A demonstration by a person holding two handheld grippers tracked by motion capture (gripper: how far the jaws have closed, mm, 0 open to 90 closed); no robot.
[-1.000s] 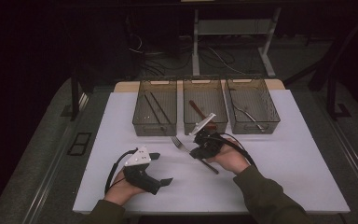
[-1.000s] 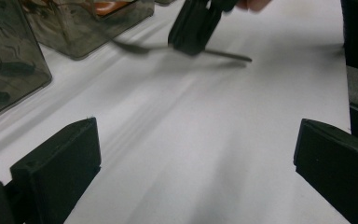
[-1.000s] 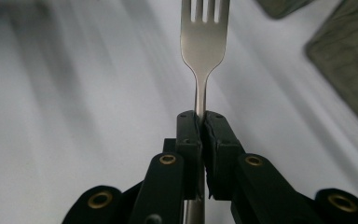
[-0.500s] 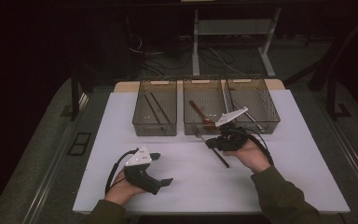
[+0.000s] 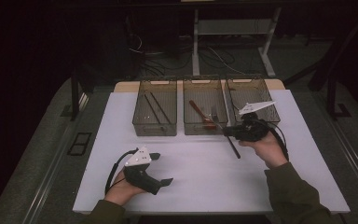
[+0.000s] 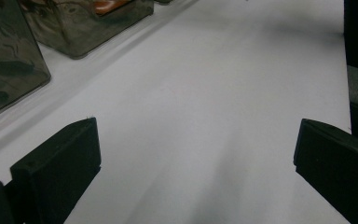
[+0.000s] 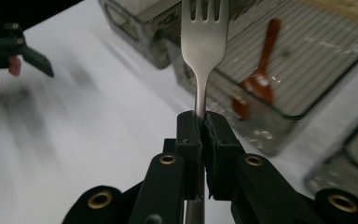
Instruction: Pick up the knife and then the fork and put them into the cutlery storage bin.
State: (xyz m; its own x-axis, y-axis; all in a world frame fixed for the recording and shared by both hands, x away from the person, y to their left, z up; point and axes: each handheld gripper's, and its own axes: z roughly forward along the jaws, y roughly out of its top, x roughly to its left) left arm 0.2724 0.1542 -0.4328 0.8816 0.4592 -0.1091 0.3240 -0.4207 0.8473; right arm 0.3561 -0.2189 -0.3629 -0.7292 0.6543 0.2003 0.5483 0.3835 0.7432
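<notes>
Right gripper [image 5: 228,131] clenched on a fork [image 7: 203,42], seen from above at the front edge of the middle bin [image 5: 205,128]. In the right gripper view the jaws pinch the fork's neck, tines rising above the pads; the dark handle [image 5: 233,147] slants down toward the person over the white table [image 5: 205,172]. The fork is clear of the table surface (held in the air, tines toward the bins). Behind it lies the middle bin, holding a red-brown spoon [image 7: 260,77].

Left gripper [image 5: 161,169] rests on the table near the front edge, jaws released and wide apart; in the left gripper view nothing but bare table lies between the pads [image 6: 60,163]. The left hand [image 5: 121,186] grips its body from below.

Three clear bins stand in a row at the far side of the table: the left bin [image 5: 154,128] holds long dark sticks [image 5: 156,108], and the right bin [image 5: 256,88] lies behind the right gripper's grey plate [image 5: 256,107], its contents not legible. Right hand [image 5: 268,149] is just in front of the right bin.
</notes>
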